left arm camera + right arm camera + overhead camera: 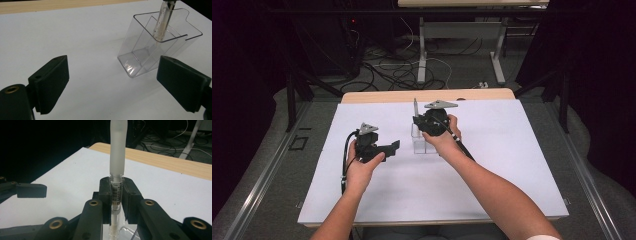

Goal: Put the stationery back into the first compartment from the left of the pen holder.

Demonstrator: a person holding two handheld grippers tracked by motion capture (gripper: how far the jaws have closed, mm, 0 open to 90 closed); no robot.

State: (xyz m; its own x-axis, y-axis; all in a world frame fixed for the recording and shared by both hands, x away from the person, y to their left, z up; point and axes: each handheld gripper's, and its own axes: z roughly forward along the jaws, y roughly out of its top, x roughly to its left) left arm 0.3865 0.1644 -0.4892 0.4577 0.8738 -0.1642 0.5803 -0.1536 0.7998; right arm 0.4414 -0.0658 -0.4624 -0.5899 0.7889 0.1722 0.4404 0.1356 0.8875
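Note:
A clear plastic holder [422,142] [150,50] stands on the white table sheet [492,165]. A pen [118,150] with a frosted cap, a clear barrel and a barcode label stands upright, its lower end inside the holder. My right gripper [428,124] [116,187] is shut on the pen's barrel just above the holder's rim. In the left gripper view the pen [162,22] leans into the holder's taller rear pocket. My left gripper [393,146] [113,63] is open, with nothing between its jaws, a little to the left of the holder and pointing at it.
The sheet covers a wooden table whose far edge [427,95] shows bare. Beyond it, cables [397,70] and table legs [422,55] lie on the floor. In the right gripper view, a jaw of the left gripper [31,190] shows at the left.

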